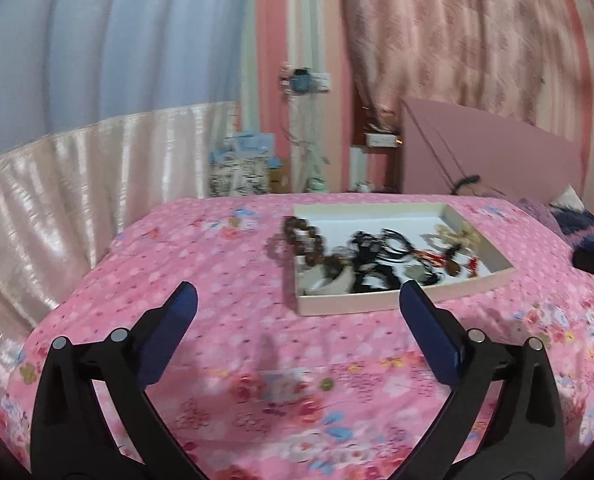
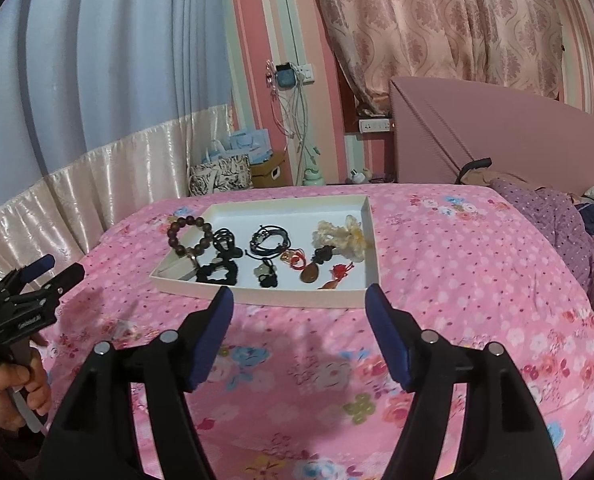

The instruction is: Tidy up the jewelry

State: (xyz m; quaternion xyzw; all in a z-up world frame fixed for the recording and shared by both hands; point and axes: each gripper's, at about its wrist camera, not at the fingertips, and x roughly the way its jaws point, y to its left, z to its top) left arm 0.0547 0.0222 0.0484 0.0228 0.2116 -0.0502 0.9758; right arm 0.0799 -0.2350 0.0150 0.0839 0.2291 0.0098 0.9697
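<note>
Left gripper (image 1: 297, 300): black frame, blue pads, jaws spread wide, nothing btwn them; hovers over the near part of the bed.
Bedspread (image 1: 225, 280): pink w/ floral print, covers the whole bed top.
Tray (image 1: 337, 305): shallow, white inside, pale rim, lies flat on the bedspread just beyond the right pad.
Wooden bead bracelet (image 1: 297, 232): brown, draped over the tray's left rim, part in, part out.
Black cords (image 1: 371, 256): tangled, mid-tray (blurred, count unclear).
Cream flower piece (image 1: 455, 236): right side of tray.
Red items (image 1: 437, 258): small, near the cream piece.
Curtains (image 1: 109, 52): pale blue, behind the bed, left.
Headboard (image 1: 489, 152): pink, far right.
</note>
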